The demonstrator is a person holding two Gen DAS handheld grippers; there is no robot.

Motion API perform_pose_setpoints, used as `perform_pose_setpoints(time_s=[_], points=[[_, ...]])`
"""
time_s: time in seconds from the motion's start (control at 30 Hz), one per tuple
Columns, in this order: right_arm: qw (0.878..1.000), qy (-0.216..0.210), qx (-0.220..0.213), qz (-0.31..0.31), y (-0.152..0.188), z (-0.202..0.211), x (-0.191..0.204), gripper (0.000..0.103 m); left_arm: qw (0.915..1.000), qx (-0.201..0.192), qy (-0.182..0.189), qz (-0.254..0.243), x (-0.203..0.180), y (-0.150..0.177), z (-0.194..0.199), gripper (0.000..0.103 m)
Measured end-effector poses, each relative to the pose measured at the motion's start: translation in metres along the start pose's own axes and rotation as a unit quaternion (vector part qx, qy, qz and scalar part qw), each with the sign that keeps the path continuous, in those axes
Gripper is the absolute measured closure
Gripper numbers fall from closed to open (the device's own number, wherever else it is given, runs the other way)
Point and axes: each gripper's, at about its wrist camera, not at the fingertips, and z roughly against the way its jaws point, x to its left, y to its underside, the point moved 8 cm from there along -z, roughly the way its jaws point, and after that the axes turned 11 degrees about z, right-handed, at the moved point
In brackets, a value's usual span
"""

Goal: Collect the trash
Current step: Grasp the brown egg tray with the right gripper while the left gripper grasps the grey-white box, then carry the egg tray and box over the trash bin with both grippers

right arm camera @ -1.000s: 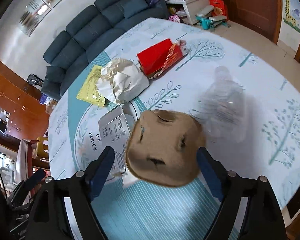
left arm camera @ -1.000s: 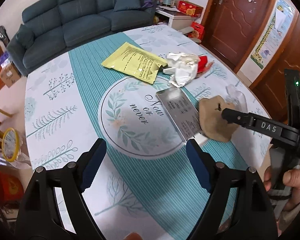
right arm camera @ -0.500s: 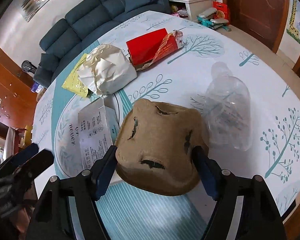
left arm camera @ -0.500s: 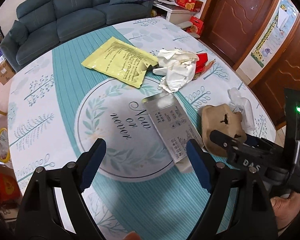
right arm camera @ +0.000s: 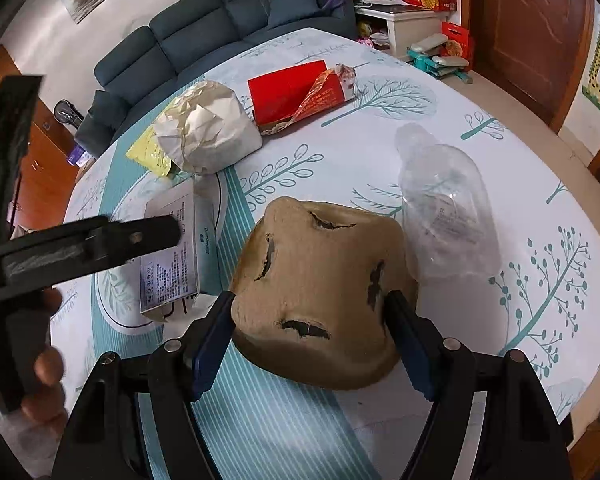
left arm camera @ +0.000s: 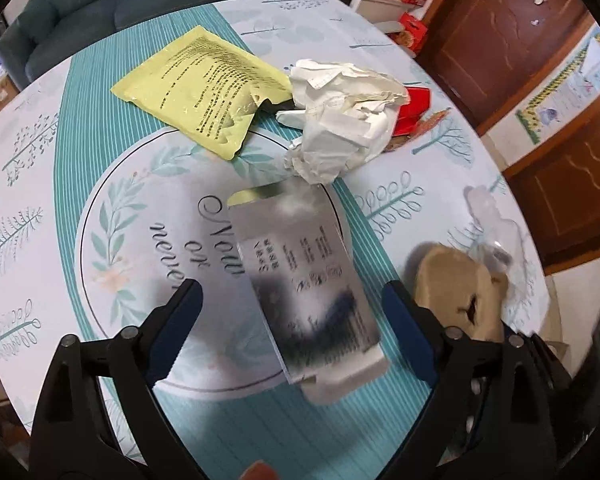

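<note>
Round leaf-print tablecloth table [left arm camera: 60, 128] | right gripper [right arm camera: 312, 344] now clamps brown moulded-pulp tray [right arm camera: 324, 280] | left gripper [left arm camera: 296, 332] opening wide over flat silver carton [left arm camera: 304, 280], next pickup

1 yellow pouch [left arm camera: 204, 88], 1 crumpled paper wad [left arm camera: 340, 128], 1 red packet [right arm camera: 296, 92], 1 flat box [left arm camera: 304, 284], 1 brown pulp tray [right arm camera: 324, 292], 1 clear bottle [right arm camera: 444, 204]

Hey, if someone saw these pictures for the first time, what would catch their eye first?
Probably the brown pulp tray, upside down at the table's near edge, clamped between the right gripper pads. Next, the left gripper, jaws opening over the flat grey box, with the crumpled white paper and yellow pouch beyond.
</note>
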Motion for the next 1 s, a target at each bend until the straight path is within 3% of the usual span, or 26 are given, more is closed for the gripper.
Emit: perform_pose_setpoints(time_s=[0.2, 0.3, 0.47, 0.53, 0.57, 0.6, 0.77, 1.0], points=[[1.000, 0.001, -0.004, 0.011, 0.003, 0.002, 0.002, 0.028, 0.9977, -0.011, -0.067, 0.003, -0.004, 0.000, -0.020, 0.011], [1.000, -0.005, -0.008, 0.008, 0.004, 0.004, 0.002, 0.028, 0.9969, -0.002, -0.079, 0.002, -0.006, 0.007, -0.030, 0.011], [1.000, -0.017, -0.009, 0.005, 0.012, 0.010, 0.003, 0.028, 0.9966, -0.002, -0.082, -0.003, -0.008, 0.017, -0.035, 0.015], [1.000, -0.019, -0.009, 0.002, 0.015, 0.013, 0.003, 0.028, 0.9964, -0.009, -0.084, 0.000, -0.007, 0.018, -0.033, 0.026], [1.000, -0.022, -0.009, 0.000, 0.017, 0.014, 0.003, 0.028, 0.9966, -0.014, -0.081, -0.003, -0.007, 0.019, -0.031, 0.041], [1.000, -0.024, -0.009, -0.002, 0.019, 0.016, 0.003, 0.028, 0.9966, -0.016, -0.081, -0.007, -0.009, 0.021, -0.028, 0.043], [0.999, -0.045, -0.010, -0.023, 0.033, 0.028, 0.005, 0.028, 0.9965, -0.028, -0.076, -0.023, -0.005, 0.026, -0.014, 0.044], [0.995, -0.085, -0.028, -0.051, 0.057, 0.061, 0.020, 0.028, 0.9956, -0.055, -0.053, -0.054, -0.001, 0.047, 0.040, 0.044]])
